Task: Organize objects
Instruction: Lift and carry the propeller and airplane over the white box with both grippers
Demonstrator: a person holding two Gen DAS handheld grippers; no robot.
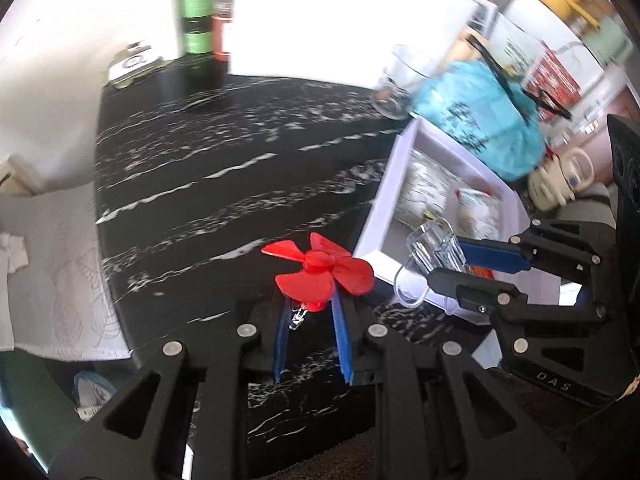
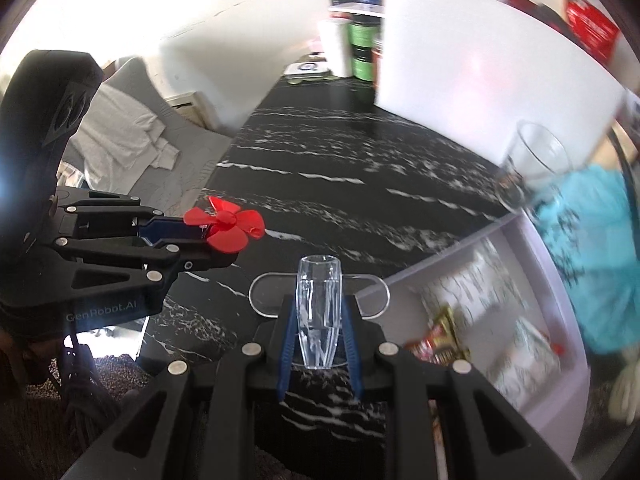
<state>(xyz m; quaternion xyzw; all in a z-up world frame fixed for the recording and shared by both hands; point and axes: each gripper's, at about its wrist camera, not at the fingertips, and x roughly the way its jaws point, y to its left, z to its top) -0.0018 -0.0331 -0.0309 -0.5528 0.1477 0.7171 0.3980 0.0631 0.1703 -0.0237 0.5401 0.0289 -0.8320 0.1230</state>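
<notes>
My left gripper [image 1: 314,300] is shut on the hub of a red plastic propeller [image 1: 320,266], held above the black marbled table [image 1: 224,184]. In the right wrist view that left gripper [image 2: 216,236] reaches in from the left with the red propeller [image 2: 226,226] at its tips. My right gripper [image 2: 320,316] is shut on a clear plastic holder [image 2: 318,308] with a flat oval base. From the left wrist view the right gripper [image 1: 444,266] and its clear plastic holder [image 1: 430,254] hang at the near corner of a white open box [image 1: 382,204].
The white box [image 2: 452,264] holds snack packets [image 2: 440,340]. Behind it lie a turquoise bag [image 1: 480,116] and a drinking glass [image 1: 400,80]. A green bottle [image 1: 196,20] and a tall white board [image 2: 480,68] stand at the table's far side. A grey cloth [image 1: 52,264] lies left of the table.
</notes>
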